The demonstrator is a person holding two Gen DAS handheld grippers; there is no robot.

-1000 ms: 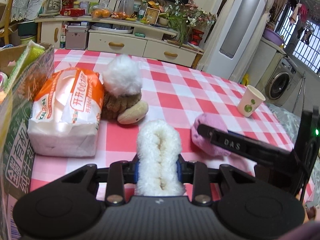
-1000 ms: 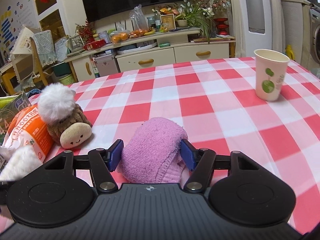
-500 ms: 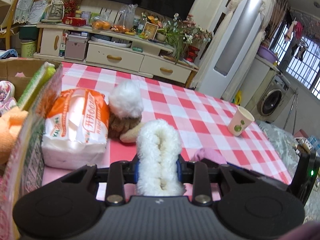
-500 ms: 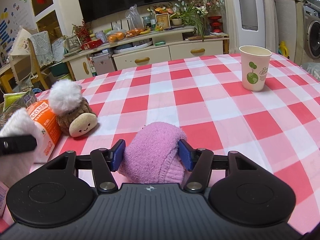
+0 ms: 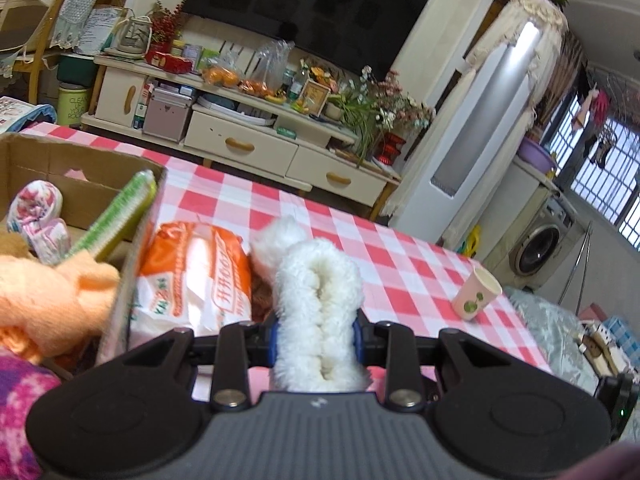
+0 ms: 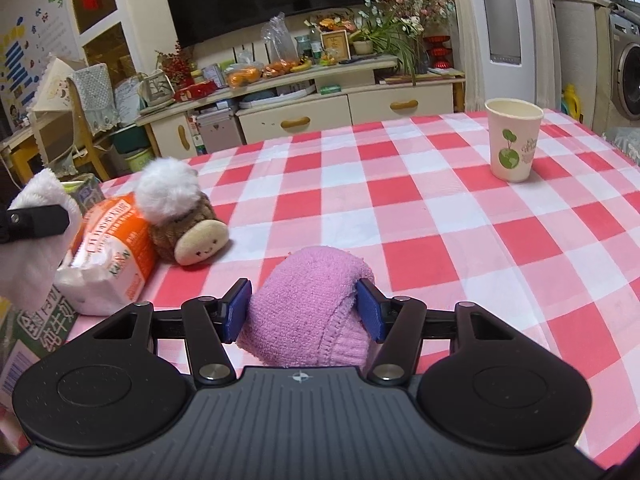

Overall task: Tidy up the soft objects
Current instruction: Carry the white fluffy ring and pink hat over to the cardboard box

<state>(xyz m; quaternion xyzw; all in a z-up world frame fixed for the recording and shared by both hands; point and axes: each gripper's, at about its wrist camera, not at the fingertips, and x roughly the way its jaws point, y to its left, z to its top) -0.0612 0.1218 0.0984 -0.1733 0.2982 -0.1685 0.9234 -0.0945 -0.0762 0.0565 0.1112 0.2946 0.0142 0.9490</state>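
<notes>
The left tongs [image 5: 316, 332] are clamped on a fluffy white roll [image 5: 320, 304], held at lower centre of the left wrist view above the checked worktop [image 5: 400, 272]. The right tongs [image 6: 304, 308] have just been closing and now press on a pink knitted bundle [image 6: 308, 316], low centre in the right wrist view. A cardboard box [image 5: 80, 172] with soft things sits at left; a paper cup [image 6: 513, 144] stands upper right.

Tissue pack [image 6: 108, 256] between box [image 5: 80, 168] and plush toy [image 6: 180, 216] (touching).
</notes>
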